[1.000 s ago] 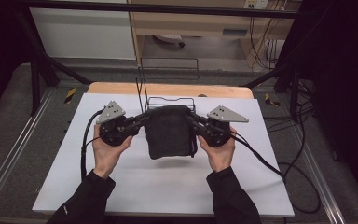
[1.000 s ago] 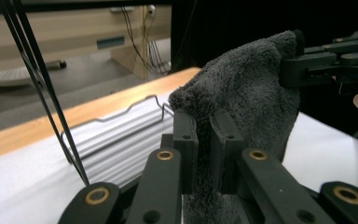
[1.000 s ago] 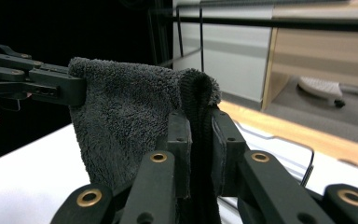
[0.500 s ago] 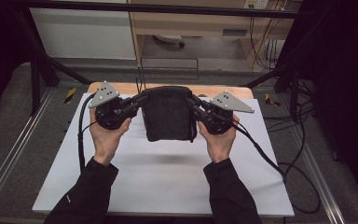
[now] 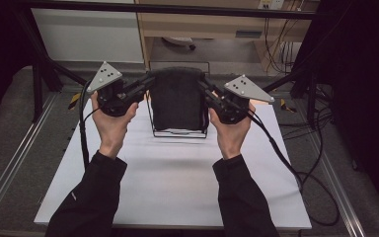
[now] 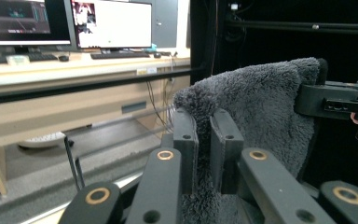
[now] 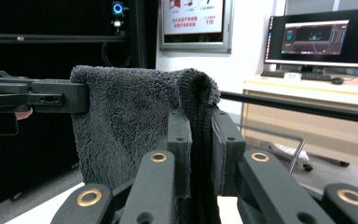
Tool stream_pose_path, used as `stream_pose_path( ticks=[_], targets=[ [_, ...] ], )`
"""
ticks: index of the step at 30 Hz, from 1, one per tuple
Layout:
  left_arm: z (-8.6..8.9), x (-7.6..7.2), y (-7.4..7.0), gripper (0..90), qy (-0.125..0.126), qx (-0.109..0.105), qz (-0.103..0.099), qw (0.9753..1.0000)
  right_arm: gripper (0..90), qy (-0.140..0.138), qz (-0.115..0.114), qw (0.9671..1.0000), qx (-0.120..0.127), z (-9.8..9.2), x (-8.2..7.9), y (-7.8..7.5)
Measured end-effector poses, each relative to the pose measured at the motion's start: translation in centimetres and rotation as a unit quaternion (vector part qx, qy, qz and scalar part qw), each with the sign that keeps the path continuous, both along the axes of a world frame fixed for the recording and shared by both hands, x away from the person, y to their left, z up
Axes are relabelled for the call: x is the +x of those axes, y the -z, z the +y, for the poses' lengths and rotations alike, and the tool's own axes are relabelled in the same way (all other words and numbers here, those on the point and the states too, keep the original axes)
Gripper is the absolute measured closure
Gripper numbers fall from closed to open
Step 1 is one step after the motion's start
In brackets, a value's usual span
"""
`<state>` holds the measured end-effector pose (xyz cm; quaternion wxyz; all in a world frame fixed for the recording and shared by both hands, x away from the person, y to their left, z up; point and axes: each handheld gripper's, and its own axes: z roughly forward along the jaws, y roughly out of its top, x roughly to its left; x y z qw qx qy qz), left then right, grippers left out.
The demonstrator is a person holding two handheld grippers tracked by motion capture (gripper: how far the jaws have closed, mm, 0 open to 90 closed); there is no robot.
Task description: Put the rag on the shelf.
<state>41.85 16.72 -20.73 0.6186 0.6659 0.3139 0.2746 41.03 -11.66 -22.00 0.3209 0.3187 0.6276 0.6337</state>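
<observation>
White table (image 5: 177, 182); grey towel (image 5: 177, 98) held up over wire rack (image 5: 180, 132), left gripper (image 5: 145, 85) and right gripper (image 5: 203, 88) fingers clamped on top corners.

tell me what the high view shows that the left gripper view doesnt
The high view takes in the white table, the wire rack standing on it behind the hanging towel, both of the person's hands, and the left gripper pinching the towel's upper corner. The left gripper view adds desk monitors in the background and a close look at its jaws shut on the towel's edge. Both show the dark grey towel and the right gripper holding its other corner.
</observation>
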Motion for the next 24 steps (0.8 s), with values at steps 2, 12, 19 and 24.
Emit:
stream_pose_path(
  ticks=[2,12,19,24],
  targets=[
    [-0.1,0.2,-0.7,81.9,-0.002,0.000,-0.005,1.0000,80.3,0.001,-0.001,1.0000,0.002,0.0,0.1,-0.3],
    [-0.2,1.6,-3.4,81.9,-0.010,-0.004,-0.020,0.9997,80.4,0.013,-0.021,0.9997,0.005,0.2,1.3,-3.2],
    [-0.2,2.4,-5.5,81.8,-0.021,-0.003,-0.036,0.9991,80.4,0.017,-0.035,0.9992,0.010,0.5,2.4,-5.0],
    [-0.3,3.2,-7.0,81.8,-0.024,-0.006,-0.041,0.9988,80.3,0.020,-0.045,0.9987,0.010,0.6,3.3,-6.4]
  ],
)
